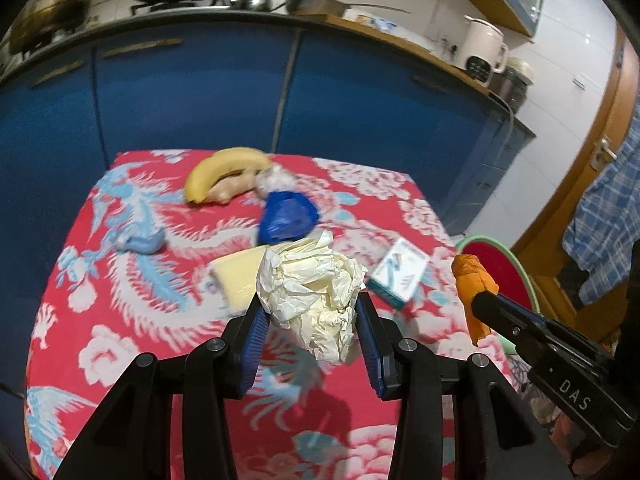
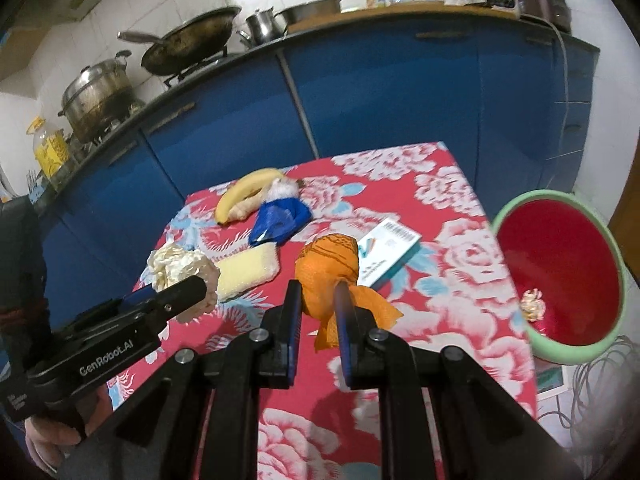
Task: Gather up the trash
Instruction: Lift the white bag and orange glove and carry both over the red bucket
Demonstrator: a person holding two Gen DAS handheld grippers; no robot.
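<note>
The left claw (image 1: 310, 312) is clamped on a crumpled cream paper wad (image 1: 310, 292), which bulges well past the blue pads on both sides and hangs above the table (image 1: 120, 320). The right claw (image 2: 318, 300) is pinched narrow on an orange mesh bag (image 2: 328, 264); only its bunched middle sits between the fingers, and a loose tail droops beneath them.

The main risk, as I judge it, is dropping a piece on the way to the red basin with the green rim (image 2: 560, 340), which sits off the table's right edge and already holds one small crumpled scrap (image 2: 532, 304). The paper is springy and could squeeze out if the grip eases. The mesh is slippery and held by little, so a quick swing could pull it free.

The two claws are close together, and the left one must travel past the right to reach the basin, so they could knock each other.

Left on the table are a banana (image 1: 224, 172), a blue wrapper (image 1: 288, 220), a yellow sponge (image 2: 248, 268) and a small white box (image 2: 388, 248). A low carry could drag the dangling mesh tail across them.
</note>
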